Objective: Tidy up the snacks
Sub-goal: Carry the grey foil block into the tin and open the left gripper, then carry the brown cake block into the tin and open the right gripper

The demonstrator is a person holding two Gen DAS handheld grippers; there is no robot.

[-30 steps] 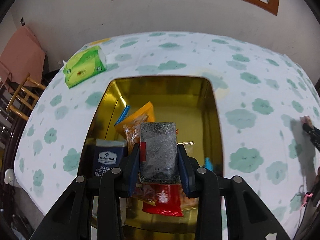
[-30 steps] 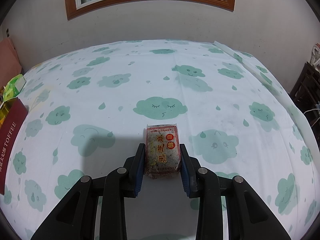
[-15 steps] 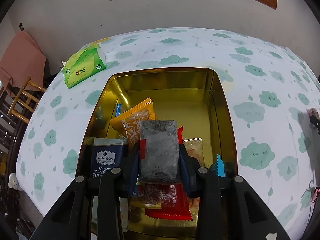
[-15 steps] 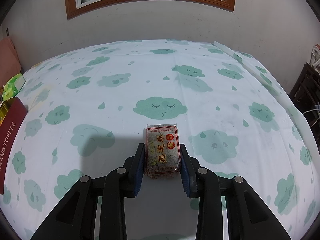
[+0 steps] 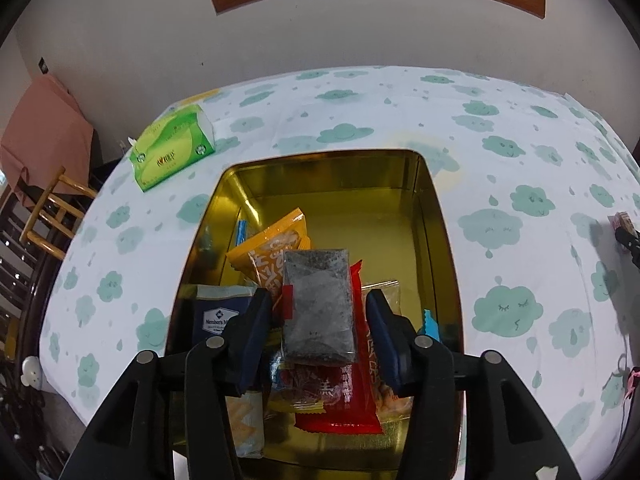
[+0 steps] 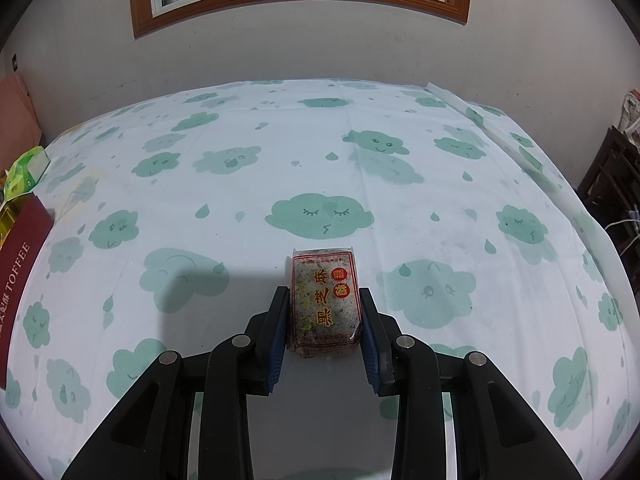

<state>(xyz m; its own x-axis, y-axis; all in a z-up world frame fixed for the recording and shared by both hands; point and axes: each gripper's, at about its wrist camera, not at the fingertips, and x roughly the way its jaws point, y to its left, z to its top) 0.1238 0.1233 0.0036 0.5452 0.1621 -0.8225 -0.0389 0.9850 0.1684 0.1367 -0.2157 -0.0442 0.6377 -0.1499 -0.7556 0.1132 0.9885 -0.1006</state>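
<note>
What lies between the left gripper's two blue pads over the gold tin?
In the left wrist view, a grey speckled snack packet sits between the opening left gripper pads, gaps either side, atop other snacks in the gold tin.

Black gripper (image 5: pixel 318 320); seemingly blue pads (image 5: pixel 252 336)

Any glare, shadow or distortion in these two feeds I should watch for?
Left wrist view: the gold tin mirrors its contents, with bright streaks on its walls; the tablecloth bulges from the fisheye. Right wrist view: even light, sharp sesame cake packet, dark shadow on the cloth beside it.
</note>
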